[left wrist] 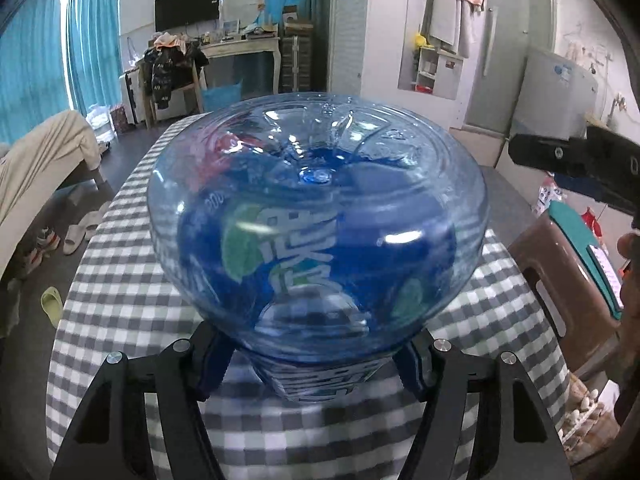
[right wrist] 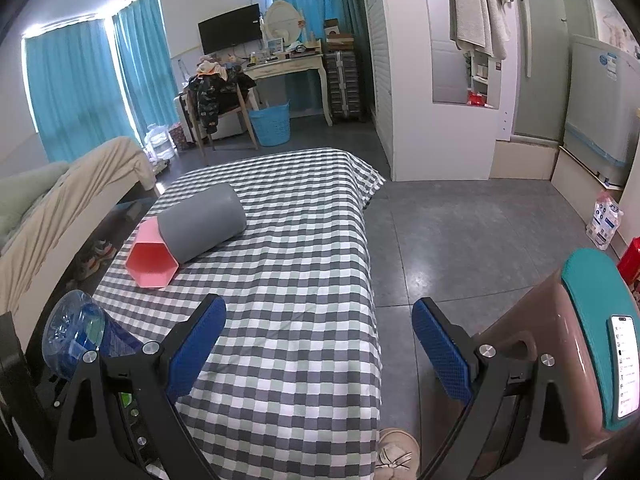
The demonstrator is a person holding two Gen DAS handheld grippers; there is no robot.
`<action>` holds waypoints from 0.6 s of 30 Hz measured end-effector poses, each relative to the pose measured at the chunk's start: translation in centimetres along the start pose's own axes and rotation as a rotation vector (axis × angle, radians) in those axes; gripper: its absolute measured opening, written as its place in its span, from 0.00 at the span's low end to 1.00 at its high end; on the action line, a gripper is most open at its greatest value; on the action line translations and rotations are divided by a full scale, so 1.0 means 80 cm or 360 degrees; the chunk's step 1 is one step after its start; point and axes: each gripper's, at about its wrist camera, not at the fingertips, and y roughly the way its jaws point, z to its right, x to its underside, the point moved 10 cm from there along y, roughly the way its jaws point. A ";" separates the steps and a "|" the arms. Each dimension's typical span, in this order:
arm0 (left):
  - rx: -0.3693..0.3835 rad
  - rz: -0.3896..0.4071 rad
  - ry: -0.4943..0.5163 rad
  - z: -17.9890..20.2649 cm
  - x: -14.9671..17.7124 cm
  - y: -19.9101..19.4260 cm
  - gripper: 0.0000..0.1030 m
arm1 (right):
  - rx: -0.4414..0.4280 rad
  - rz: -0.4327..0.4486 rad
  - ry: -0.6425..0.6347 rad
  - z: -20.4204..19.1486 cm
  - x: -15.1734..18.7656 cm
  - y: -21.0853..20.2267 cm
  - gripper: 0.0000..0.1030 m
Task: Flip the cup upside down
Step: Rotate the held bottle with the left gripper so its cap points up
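A clear blue plastic cup [left wrist: 320,220] with a printed label fills the left wrist view. Its ribbed base points up and away from the camera. My left gripper [left wrist: 316,364] is shut on its narrower lower part, above the checked tablecloth [left wrist: 120,280]. The right wrist view shows the same cup [right wrist: 76,332] tilted at the lower left. My right gripper [right wrist: 320,320] is open and holds nothing, over the table's near right edge. In the left wrist view the right gripper [left wrist: 576,160] shows as a black shape at the right.
A grey cup [right wrist: 204,220] and a pink hexagonal cup [right wrist: 154,256] lie on their sides, touching, at the table's left. A brown stool [right wrist: 560,360] carrying a teal pad and a lit phone [right wrist: 626,364] stands to the right. A sofa [right wrist: 60,208] runs along the left.
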 end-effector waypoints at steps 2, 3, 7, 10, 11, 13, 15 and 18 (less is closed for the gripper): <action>0.0000 0.0014 0.0009 0.003 -0.006 0.002 0.68 | -0.0001 -0.0002 -0.0001 -0.001 0.000 0.000 0.92; -0.0007 0.0023 0.0020 0.004 -0.014 0.005 0.68 | -0.0001 -0.0003 -0.0004 -0.001 0.001 0.000 0.92; -0.0019 0.0021 0.0047 0.008 -0.033 0.022 0.68 | 0.0000 -0.0008 -0.0012 -0.002 0.001 0.001 0.92; -0.0040 -0.0035 0.0043 0.006 -0.032 0.038 0.68 | 0.0003 -0.0013 -0.0012 -0.002 0.000 0.004 0.92; -0.0036 -0.0052 0.0035 0.005 -0.030 0.040 0.68 | 0.0004 -0.0014 -0.0013 -0.002 -0.001 0.004 0.92; -0.0029 -0.0060 0.0013 0.002 -0.030 0.041 0.68 | 0.0005 -0.0014 -0.0015 -0.003 -0.001 0.005 0.92; -0.0041 -0.0105 0.0001 -0.001 -0.025 0.046 0.68 | 0.0005 -0.0015 -0.0019 -0.004 -0.001 0.005 0.92; -0.0039 -0.0121 -0.0002 0.000 -0.021 0.047 0.68 | 0.0006 -0.0019 -0.0026 -0.005 0.000 0.007 0.92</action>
